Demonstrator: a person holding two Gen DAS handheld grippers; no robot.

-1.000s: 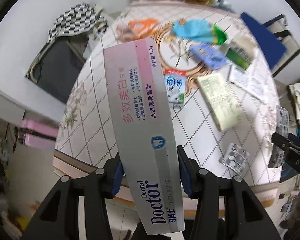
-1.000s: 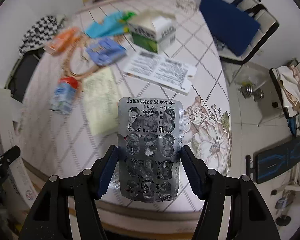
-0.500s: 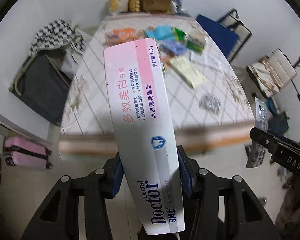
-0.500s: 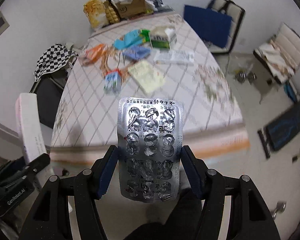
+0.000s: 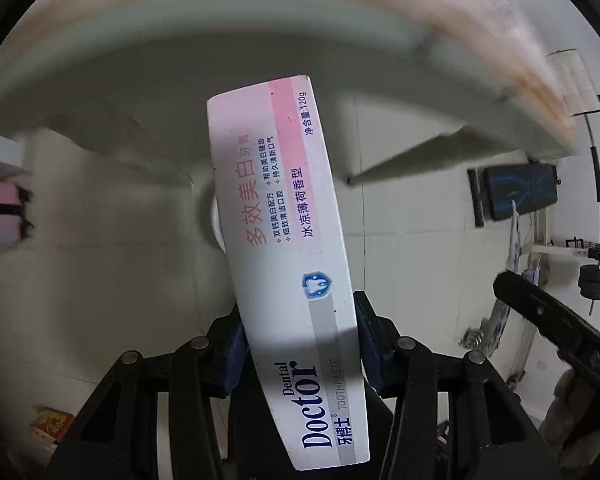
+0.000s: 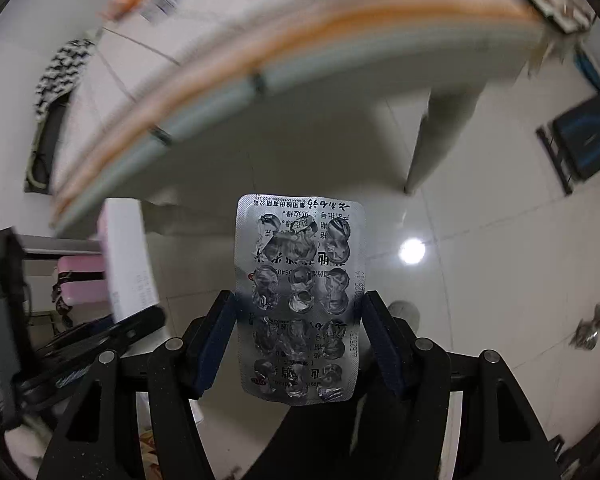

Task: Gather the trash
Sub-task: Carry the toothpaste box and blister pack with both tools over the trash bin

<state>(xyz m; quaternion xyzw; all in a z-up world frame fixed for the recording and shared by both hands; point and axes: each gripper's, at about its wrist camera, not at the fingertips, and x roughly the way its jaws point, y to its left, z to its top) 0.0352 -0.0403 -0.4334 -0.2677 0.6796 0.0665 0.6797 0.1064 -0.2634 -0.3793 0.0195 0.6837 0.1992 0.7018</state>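
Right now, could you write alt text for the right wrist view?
The right hand-held gripper holds an empty foil blister pack upright above a glossy tiled floor. A blurred table edge arcs overhead.

toothpaste box: white, pink stripe | blister pack: silver foil

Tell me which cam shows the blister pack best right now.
Right wrist. The blister pack sits centred and flat-on between the right gripper fingers, its burst foil pockets and print sharp. The left wrist view catches it only edge-on, a thin blurred sliver above the gripper's tip at far right.
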